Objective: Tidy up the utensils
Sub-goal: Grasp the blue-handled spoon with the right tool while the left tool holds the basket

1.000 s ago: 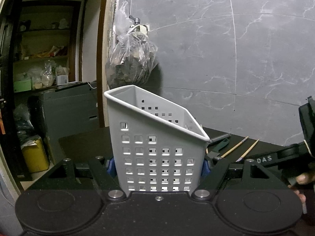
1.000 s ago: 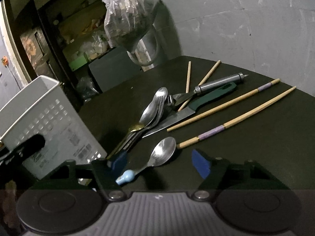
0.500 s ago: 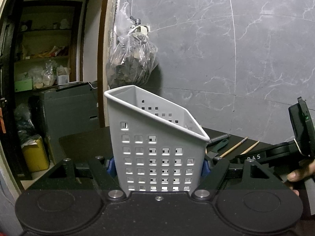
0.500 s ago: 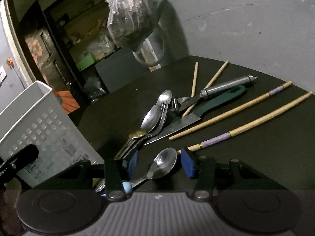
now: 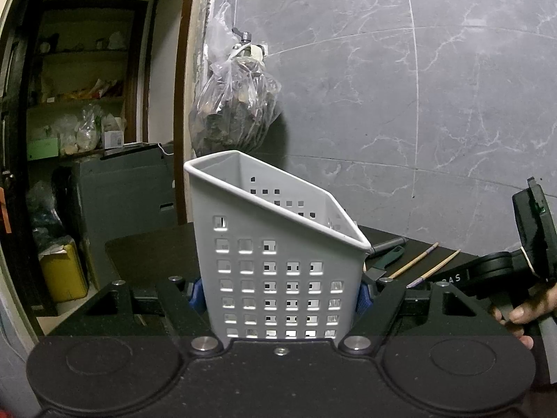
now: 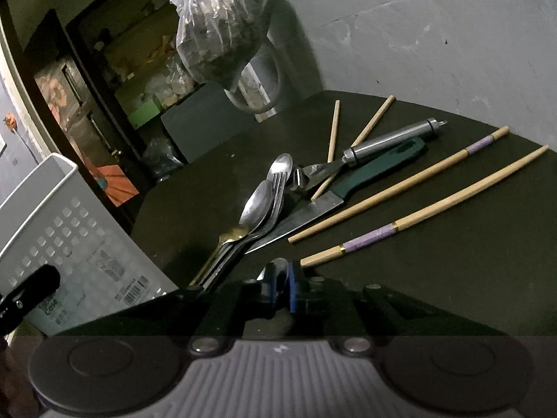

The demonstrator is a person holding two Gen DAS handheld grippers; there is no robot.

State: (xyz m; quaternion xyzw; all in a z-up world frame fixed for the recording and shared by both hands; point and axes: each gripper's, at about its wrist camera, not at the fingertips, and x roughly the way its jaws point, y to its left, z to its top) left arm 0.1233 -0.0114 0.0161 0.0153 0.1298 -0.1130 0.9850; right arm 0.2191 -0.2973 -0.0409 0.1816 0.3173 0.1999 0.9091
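My left gripper (image 5: 280, 294) is shut on the white perforated utensil basket (image 5: 275, 261) and holds it upright on the dark table. The basket also shows at the left of the right wrist view (image 6: 69, 244). My right gripper (image 6: 278, 285) is shut on a spoon (image 6: 276, 271) with a light blue handle; only the bowl's tip shows between the blue pads. Ahead lie a pile of spoons and forks (image 6: 257, 209), a green-handled knife (image 6: 334, 195), a steel-handled tool (image 6: 383, 142) and several chopsticks (image 6: 400, 181).
A plastic bag (image 5: 236, 111) hangs on the grey marble wall behind the table. A doorway with shelves (image 5: 76, 104) opens at the left. The table's far edge (image 6: 383, 95) runs behind the chopsticks.
My right gripper has closed its jaws from wide open onto the blue-handled spoon. The left gripper and basket have stayed still.
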